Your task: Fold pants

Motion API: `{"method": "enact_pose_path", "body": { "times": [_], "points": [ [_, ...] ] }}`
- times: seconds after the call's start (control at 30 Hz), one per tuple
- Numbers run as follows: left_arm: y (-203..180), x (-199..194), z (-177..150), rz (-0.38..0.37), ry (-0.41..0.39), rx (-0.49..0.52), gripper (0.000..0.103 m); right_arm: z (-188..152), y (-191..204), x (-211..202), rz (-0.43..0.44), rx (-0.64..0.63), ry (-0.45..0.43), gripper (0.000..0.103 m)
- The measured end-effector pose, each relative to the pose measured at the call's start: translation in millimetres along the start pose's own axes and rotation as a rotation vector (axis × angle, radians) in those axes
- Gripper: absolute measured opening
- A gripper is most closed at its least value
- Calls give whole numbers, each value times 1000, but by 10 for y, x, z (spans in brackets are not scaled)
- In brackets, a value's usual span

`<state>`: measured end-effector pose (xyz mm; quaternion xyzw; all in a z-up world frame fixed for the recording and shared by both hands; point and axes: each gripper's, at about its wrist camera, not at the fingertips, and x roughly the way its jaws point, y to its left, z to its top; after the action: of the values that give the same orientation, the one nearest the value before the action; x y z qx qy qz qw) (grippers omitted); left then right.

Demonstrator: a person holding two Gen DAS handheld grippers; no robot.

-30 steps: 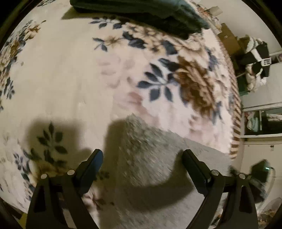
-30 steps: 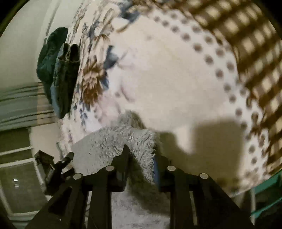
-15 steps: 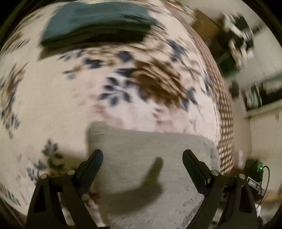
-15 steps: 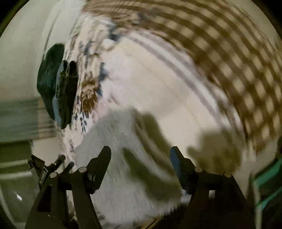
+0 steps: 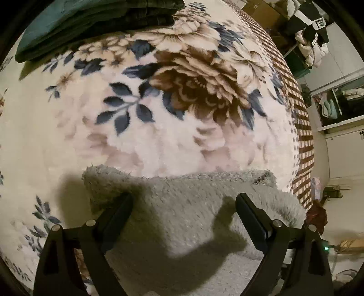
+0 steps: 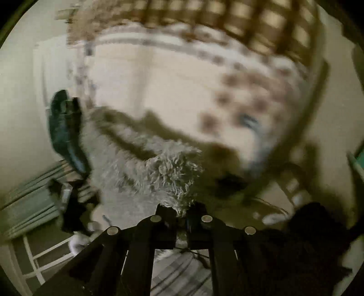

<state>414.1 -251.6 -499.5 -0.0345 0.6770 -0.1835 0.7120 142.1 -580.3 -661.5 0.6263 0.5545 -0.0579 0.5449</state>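
Fingers (image 6: 163, 218) of the right gripper (image 6: 180, 213) are closed on a tuft of the grey fleece pants (image 6: 145, 173); the pinched edge sits directly at the fingertips, and the garment extends away and to the left along the bed. This view is motion-blurred, so finer detail cannot be read.

The left gripper (image 5: 184, 205) stands with its fingers (image 5: 120, 209) spread wide and empty, hovering just over the pants (image 5: 186, 205) without gripping them. The folded far edge runs crosswise in front of both fingertips, parallel to the gap between them, near the checked border of the floral blanket (image 5: 159, 102). A folded dark green garment (image 5: 91, 20) lies at the far edge of the bed, well apart.

Judgement: the right gripper controls the next fold; the left is nearer the crease.
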Motion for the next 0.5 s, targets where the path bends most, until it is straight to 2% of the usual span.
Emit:
{"method": "enact_pose_path", "body": {
  "times": [0.07,0.13,0.17,0.2,0.27,0.4,0.43,0.5],
  "points": [
    [-42,-13,-3,21,3,13,93,47,-90,141,-53,0,18,6],
    [-92,-83,-44,37,-4,33,93,106,50,297,-117,-67,57,17],
    [-101,-173,-91,41,-20,39,93,121,200,323,-176,-142,61,36],
    [-99,-254,-141,47,-34,38,93,117,348,296,-234,-207,52,48],
    [-85,-417,-277,51,-75,29,93,56,644,117,-256,-313,-3,49],
    [-9,-551,-584,73,-111,-14,93,-75,1180,-285,-306,-502,-207,50],
    [8,-531,-637,82,-111,-26,93,-77,1340,-288,-284,-550,-221,50],
    [114,-429,-735,77,-90,-60,93,-7,1577,-164,-225,-588,-170,50]
  ]
}}
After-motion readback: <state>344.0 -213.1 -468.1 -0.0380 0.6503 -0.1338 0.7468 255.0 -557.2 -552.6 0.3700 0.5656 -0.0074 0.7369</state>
